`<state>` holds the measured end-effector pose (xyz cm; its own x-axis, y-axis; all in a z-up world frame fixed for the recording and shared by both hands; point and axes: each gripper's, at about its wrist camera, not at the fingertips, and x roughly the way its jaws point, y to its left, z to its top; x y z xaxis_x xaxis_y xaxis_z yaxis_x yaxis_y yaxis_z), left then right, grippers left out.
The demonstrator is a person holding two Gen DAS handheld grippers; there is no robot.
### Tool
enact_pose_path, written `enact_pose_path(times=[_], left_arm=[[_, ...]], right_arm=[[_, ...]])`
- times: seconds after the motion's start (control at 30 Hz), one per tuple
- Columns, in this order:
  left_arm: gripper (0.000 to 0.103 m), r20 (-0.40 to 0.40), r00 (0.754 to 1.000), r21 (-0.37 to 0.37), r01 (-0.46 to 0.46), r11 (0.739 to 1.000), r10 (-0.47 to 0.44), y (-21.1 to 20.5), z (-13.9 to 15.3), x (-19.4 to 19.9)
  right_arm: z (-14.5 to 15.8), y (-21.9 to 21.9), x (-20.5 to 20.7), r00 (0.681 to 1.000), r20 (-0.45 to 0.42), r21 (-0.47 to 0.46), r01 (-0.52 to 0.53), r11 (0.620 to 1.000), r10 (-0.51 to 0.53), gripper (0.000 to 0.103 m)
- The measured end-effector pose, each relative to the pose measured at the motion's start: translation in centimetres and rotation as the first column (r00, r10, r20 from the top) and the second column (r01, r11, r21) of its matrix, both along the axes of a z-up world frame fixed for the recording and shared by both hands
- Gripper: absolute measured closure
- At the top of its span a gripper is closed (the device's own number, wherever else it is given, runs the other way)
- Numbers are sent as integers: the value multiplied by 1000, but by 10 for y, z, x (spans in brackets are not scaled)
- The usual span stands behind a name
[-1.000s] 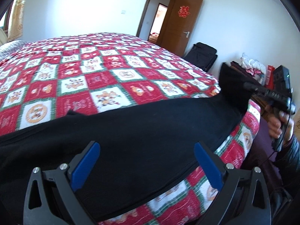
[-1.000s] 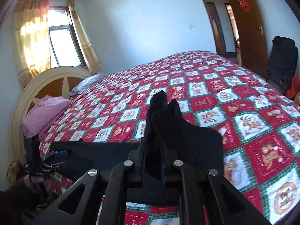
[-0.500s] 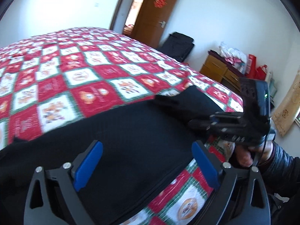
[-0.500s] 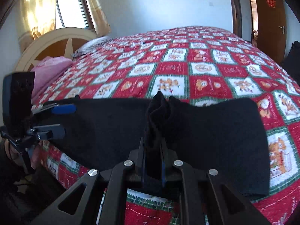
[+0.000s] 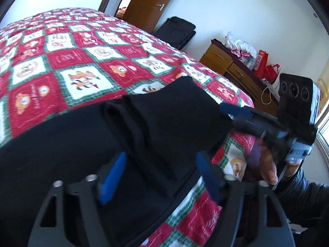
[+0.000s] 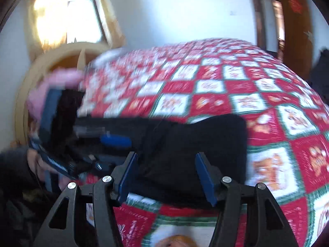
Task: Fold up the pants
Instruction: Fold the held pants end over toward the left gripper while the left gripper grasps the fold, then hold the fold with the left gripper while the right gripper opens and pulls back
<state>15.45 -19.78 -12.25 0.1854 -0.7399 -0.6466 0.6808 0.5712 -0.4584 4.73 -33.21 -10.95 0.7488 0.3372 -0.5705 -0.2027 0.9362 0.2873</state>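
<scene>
Between the parted right gripper and equally parted left gripper, soft black folded pants lay unheld, so any snag risked undoing the fold.

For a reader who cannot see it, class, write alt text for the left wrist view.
Black pants lie folded along the near edge of a bed with a red patchwork quilt, between the open blue fingers of the left gripper. At right the right gripper sits at the fold's edge; behind stand a dresser and a brown door.
</scene>
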Motion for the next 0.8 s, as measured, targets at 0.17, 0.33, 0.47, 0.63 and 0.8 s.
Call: enact_pose_path(times=[0.17,0.33,0.47,0.63,0.8], left_arm=[[45,-21,999,1,-23,1000,23,-13,0,10],[65,-52,998,-30,-43,999,42,-16,-3,19],[95,-76,995,-61,-69,996,65,-8,-2,20],[95,-75,994,-127,-92,988,83,13,16,15],[96,-59,993,-149,-115,982,107,34,33,11]], right_arm=[[-1,-31,-3,992,71,126,99,987,-109,43],[0,-29,-6,985,123,129,102,986,-118,43],[1,-38,-13,973,156,158,145,977,-169,43],[-2,-54,-15,964,146,205,190,960,-222,35],[-7,-59,-12,965,115,226,205,952,-236,35]])
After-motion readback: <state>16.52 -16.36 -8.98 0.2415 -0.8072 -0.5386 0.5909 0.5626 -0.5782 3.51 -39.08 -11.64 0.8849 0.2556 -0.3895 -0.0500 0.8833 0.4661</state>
